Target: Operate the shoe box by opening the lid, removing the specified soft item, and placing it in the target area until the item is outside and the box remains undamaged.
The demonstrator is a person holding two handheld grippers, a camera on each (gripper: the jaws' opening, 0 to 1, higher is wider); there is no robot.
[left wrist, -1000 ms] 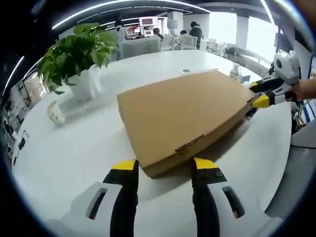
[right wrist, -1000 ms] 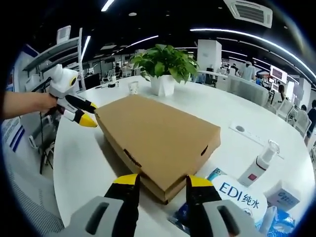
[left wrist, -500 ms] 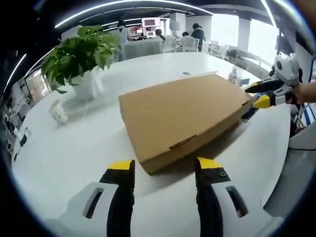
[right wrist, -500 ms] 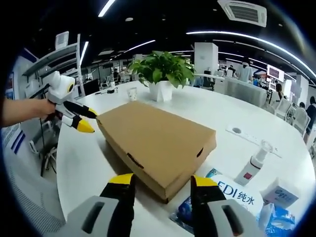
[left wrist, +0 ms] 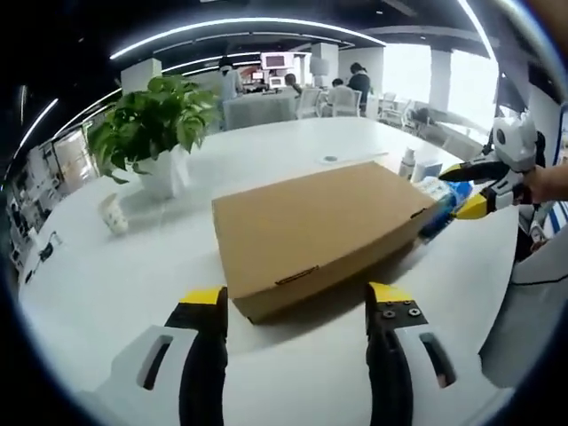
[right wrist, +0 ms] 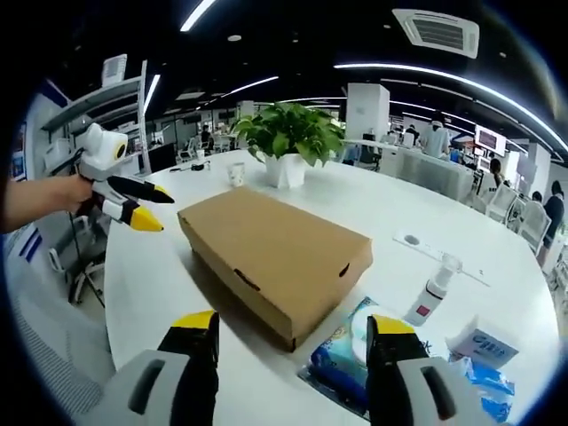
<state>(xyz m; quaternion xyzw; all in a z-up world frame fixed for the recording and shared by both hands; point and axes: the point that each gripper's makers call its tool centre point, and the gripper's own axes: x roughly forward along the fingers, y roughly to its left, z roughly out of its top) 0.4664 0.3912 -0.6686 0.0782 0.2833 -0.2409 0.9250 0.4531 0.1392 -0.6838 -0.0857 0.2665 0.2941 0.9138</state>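
I've pulled both grippers back from the shoe box [left wrist: 315, 232]: left gripper [left wrist: 302, 306] and right gripper [right wrist: 293, 333] spread wide, holding nothing. The box lies closed on the white table [left wrist: 106, 275], potted plant [right wrist: 288, 138] beyond.

The closed shoe box [left wrist: 319, 231] sits mid-tabletop [left wrist: 106, 293] with bare white surface along its near side. Off its far corner stand a potted plant [left wrist: 151, 133] and a small cup [left wrist: 113, 213]. In the right gripper view, a blue wipes pack [right wrist: 351, 359] touches one end, a spray bottle [right wrist: 432, 288] just beyond
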